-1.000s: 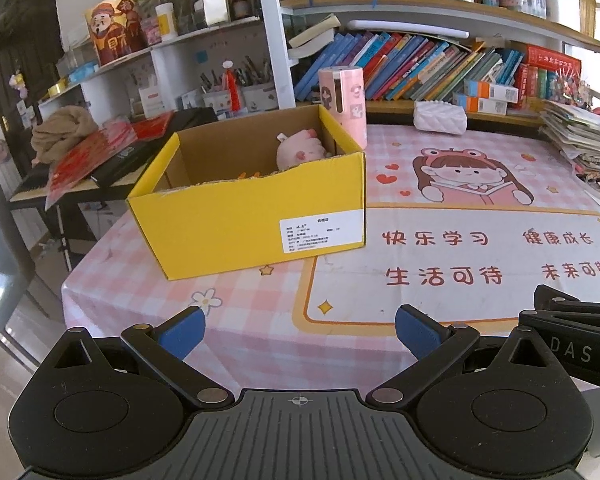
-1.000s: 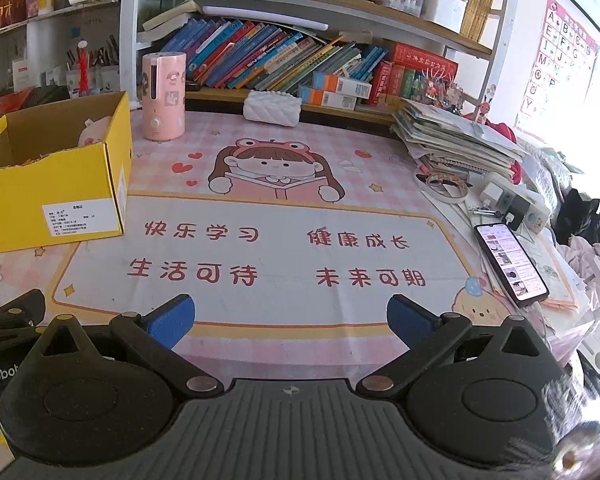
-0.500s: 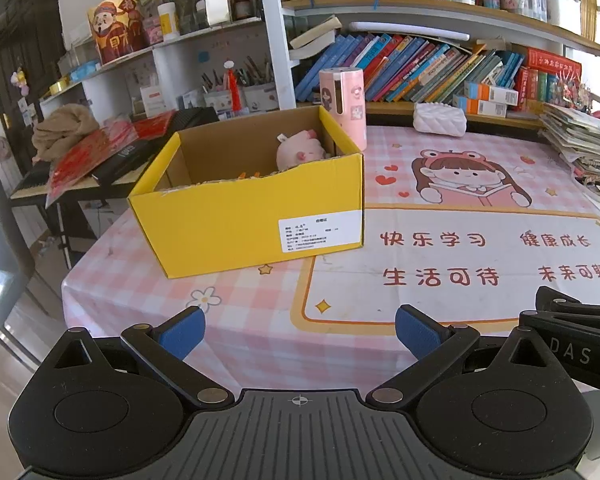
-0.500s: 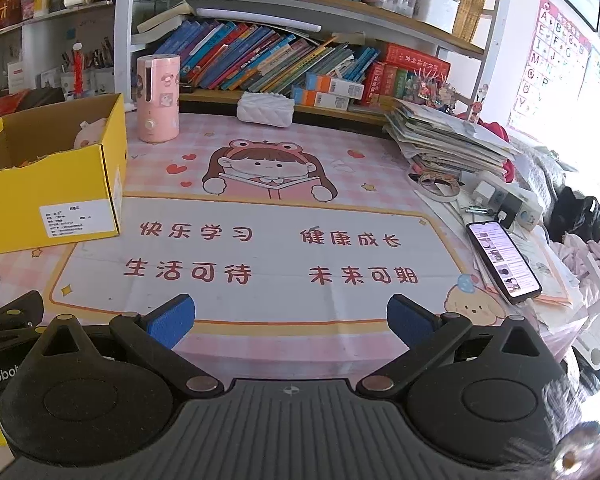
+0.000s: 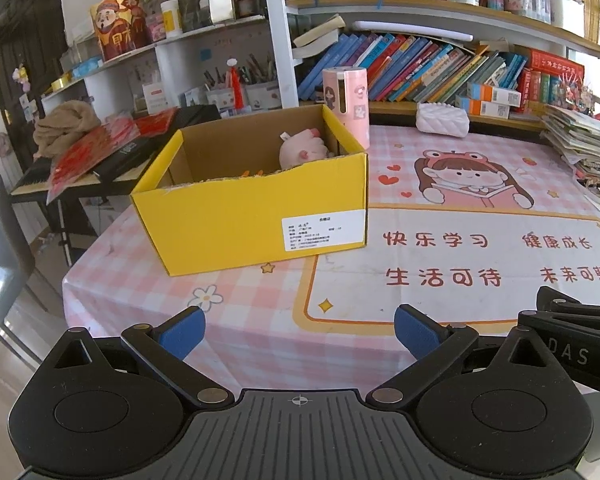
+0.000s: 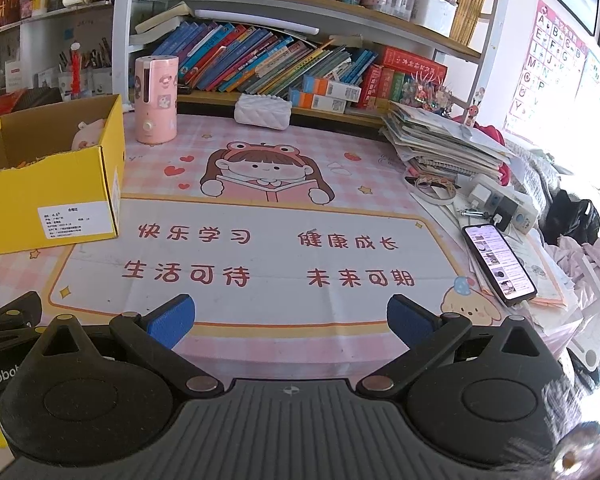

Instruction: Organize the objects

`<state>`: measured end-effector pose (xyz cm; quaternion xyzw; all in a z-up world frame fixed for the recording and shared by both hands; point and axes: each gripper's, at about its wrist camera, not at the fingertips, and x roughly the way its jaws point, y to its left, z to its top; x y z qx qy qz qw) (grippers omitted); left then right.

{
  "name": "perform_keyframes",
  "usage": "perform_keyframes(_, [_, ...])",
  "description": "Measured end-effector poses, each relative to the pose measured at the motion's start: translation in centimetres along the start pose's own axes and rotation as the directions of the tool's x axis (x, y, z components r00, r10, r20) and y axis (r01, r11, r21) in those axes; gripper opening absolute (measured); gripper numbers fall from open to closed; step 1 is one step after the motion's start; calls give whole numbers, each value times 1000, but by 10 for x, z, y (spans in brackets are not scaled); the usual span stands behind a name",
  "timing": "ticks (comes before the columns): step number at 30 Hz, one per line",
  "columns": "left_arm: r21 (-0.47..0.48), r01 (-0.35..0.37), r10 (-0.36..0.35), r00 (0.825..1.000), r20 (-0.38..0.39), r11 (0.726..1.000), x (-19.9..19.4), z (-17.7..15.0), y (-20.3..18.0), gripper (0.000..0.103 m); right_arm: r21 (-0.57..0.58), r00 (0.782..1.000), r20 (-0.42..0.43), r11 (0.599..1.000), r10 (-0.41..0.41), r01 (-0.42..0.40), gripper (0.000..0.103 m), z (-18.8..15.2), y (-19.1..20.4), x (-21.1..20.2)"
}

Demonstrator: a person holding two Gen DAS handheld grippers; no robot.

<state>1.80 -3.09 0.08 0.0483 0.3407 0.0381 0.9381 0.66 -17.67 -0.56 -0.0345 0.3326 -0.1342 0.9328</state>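
left gripper (image 5: 298,332) and right gripper (image 6: 290,318) both spread wide, empty, low at the table edge. yellow box (image 5: 256,216) ahead-left holds a pink plush (image 5: 302,152) — possibly a pig. pink canister (image 6: 156,100) stands behind the box. only the right view shows the phone (image 6: 499,264).

Yellow box (image 5: 236,220): near wall hides most of its contents; only the top of a pink plush (image 5: 300,152) shows. Shipping label (image 5: 324,234) print too small to read. Right view cuts the box at the left edge; lower-right corner is blurred, possibly fabric.
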Motion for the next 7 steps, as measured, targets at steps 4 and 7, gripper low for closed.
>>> perform_keyframes(4, [-5, 2, -2, 1000, -6, 1000, 2, -1, 2, 101, -1, 1000, -1, 1000, 0, 0, 103, 0, 1, 0])
perform_keyframes(7, [-7, 2, -2, 1000, -7, 1000, 3, 0, 4, 101, -4, 1000, -3, 1000, 0, 0, 103, 0, 2, 0])
